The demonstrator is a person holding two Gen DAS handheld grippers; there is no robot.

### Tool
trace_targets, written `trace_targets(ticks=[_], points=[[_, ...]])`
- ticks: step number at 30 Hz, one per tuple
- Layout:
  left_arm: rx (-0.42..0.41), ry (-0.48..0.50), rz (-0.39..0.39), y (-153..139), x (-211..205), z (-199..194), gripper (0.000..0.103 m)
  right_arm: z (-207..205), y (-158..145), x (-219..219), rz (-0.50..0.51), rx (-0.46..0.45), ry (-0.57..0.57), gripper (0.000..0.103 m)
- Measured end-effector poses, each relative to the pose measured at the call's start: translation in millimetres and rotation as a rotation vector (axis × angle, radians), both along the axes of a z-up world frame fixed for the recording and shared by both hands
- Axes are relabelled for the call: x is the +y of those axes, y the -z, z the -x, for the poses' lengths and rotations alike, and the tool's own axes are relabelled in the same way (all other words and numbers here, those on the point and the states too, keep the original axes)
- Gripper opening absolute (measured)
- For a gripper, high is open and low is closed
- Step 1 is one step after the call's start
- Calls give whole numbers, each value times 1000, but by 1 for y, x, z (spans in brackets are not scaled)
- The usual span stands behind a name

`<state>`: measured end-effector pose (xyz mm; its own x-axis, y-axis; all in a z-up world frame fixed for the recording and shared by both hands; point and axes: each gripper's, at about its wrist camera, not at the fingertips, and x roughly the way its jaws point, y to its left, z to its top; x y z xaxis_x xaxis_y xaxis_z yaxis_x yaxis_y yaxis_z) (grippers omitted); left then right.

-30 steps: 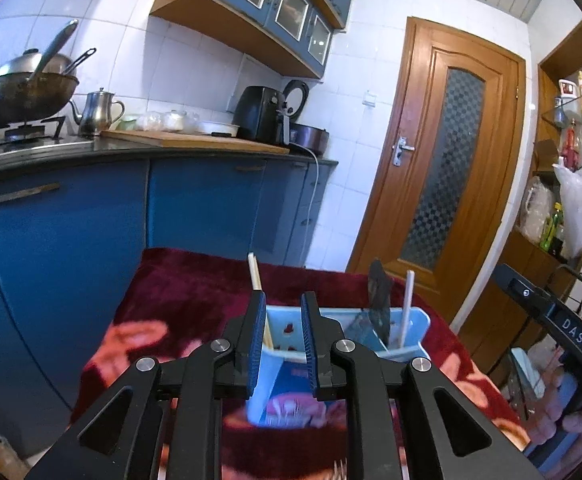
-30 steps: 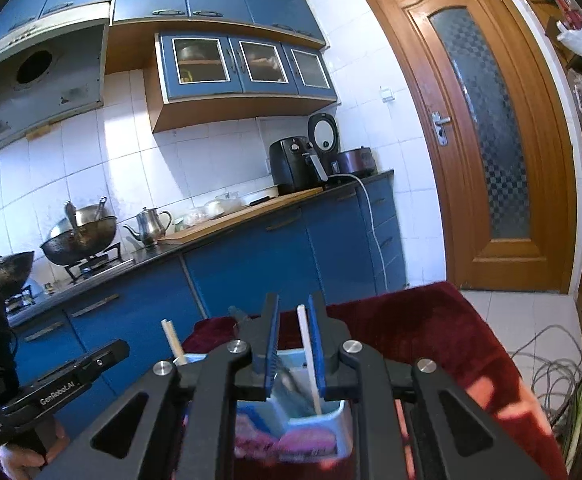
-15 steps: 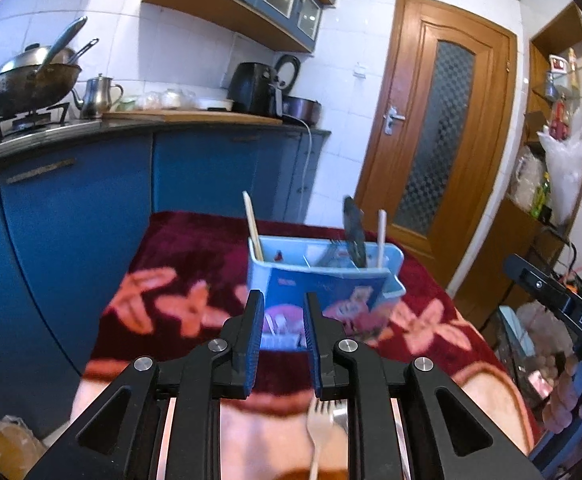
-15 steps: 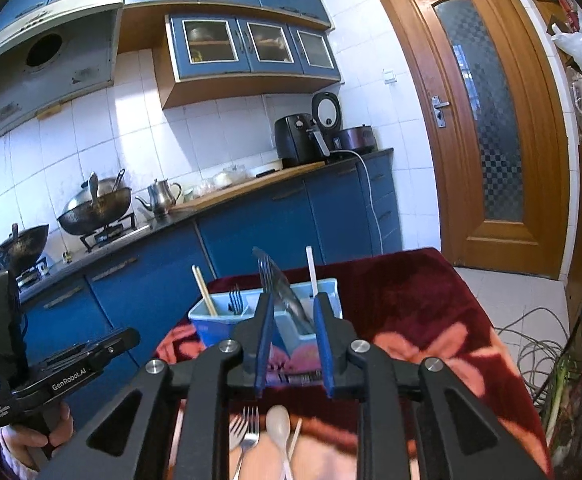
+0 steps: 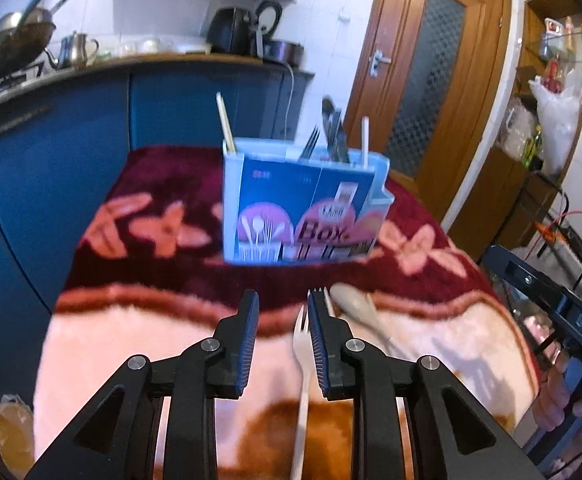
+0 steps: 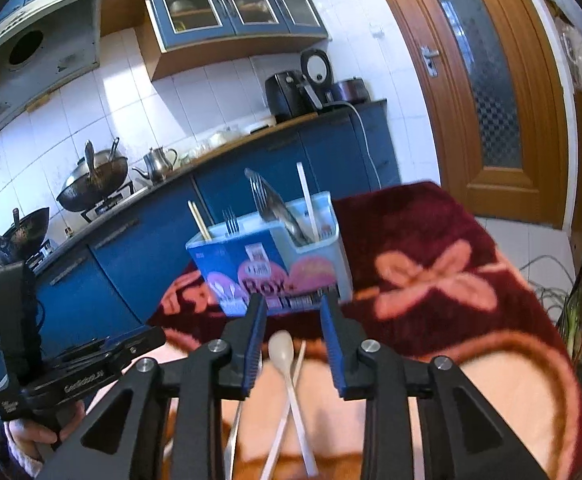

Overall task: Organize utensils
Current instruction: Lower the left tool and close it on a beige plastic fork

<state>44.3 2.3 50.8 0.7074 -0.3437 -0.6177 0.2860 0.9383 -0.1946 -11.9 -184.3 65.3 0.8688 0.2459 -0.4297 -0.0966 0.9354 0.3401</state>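
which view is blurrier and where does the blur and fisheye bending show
Left wrist view: softer overall, the light blue plastic utensil box and its printed label smeared, the blue counter front bowed. Right wrist view: the brown wooden door curves strongly at the edge, the dark red flowered blanket is smeared, the wall cabinets stay fairly crisp.

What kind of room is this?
A home kitchen, it seems: a wok on a gas stove, a kettle on the counter, and blue cabinets on the tiled wall.
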Motion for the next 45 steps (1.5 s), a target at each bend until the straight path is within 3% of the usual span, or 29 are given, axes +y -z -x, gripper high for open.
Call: trace_targets(ticks=[8, 16, 33, 40, 45], points=[[110, 28, -13, 29, -10, -14, 25, 3, 27, -1, 45, 63, 13, 34], [197, 54, -54, 50, -23, -30, 25, -1, 42, -5, 24, 105, 10, 34], [299, 134, -36, 59, -36, -52, 25, -7, 56, -16, 0, 135, 21, 34], [309, 116, 7, 58, -25, -53, 7, -7, 57, -16, 0, 136, 20, 34], [319, 113, 46, 56, -18, -49, 5, -7, 57, -16, 1, 137, 21, 34]])
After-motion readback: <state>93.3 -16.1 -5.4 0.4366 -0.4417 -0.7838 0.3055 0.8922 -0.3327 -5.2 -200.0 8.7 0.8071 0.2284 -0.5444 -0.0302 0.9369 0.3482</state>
